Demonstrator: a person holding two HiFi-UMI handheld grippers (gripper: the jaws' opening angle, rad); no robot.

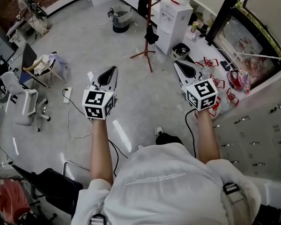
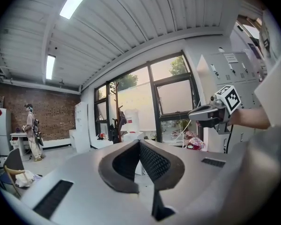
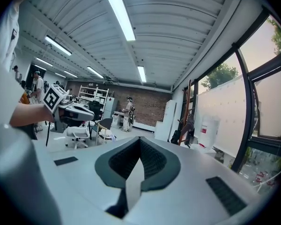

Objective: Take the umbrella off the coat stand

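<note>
The wooden coat stand [image 1: 148,20] rises from the grey floor a few steps ahead, near the window; it also shows as the coat stand [image 2: 115,114] and the coat stand [image 3: 189,108] in the gripper views. A short dark bundle, seemingly the folded umbrella [image 1: 151,34], hangs low on the pole below a larger dark garment. My left gripper [image 1: 114,69] [image 2: 139,142] is held out in the air, shut and empty. My right gripper [image 1: 176,63] [image 3: 140,139] is level beside it, jaw tips together, holding nothing. Both point toward the stand, well short of it.
A white water dispenser [image 1: 171,20] stands just right of the stand, a bin [image 1: 122,18] to its left. A long table [image 1: 210,55] with red items and lockers [image 1: 257,125] line the right. Office chairs [image 1: 21,100] and floor cables [image 1: 72,114] lie left. A person [image 2: 32,132] stands far off.
</note>
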